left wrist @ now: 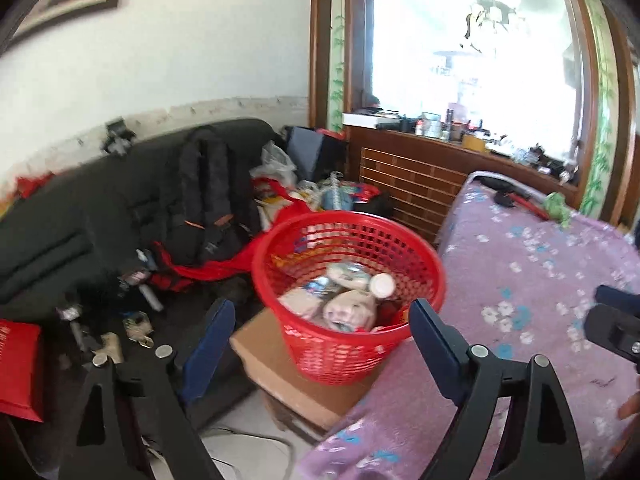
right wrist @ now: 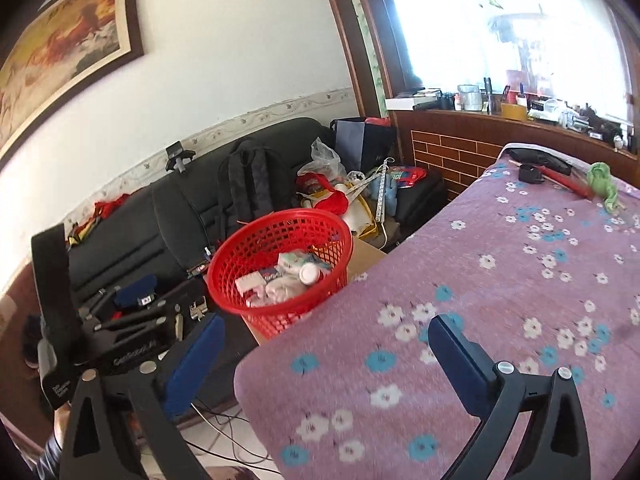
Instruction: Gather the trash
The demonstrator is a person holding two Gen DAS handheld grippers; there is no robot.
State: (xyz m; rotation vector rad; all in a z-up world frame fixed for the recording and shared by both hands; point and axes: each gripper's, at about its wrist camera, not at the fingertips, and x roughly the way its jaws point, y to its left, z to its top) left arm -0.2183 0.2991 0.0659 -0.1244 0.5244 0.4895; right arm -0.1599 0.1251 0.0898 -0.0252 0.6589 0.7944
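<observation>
A red mesh basket (left wrist: 340,356) stands on a cardboard box (left wrist: 276,364) between the sofa and the bed. It holds crumpled paper (left wrist: 348,304) and a white bottle (left wrist: 382,284). My left gripper (left wrist: 322,312) is open just in front of the basket, with nothing between its blue pads. My right gripper (right wrist: 326,326) is open and empty over the near corner of the bed, with the basket (right wrist: 272,320) to its upper left. The left gripper (right wrist: 136,300) also shows at the left of the right wrist view, beside the basket. The right gripper's fingers (left wrist: 616,320) appear at the right edge of the left wrist view.
A bed with a purple flowered cover (right wrist: 500,280) fills the right side; a green cloth (right wrist: 604,180), a red stick and a black object lie at its far end. A black sofa (right wrist: 180,208) bears a backpack (right wrist: 256,184) and bags. Cables (right wrist: 224,428) cross the floor.
</observation>
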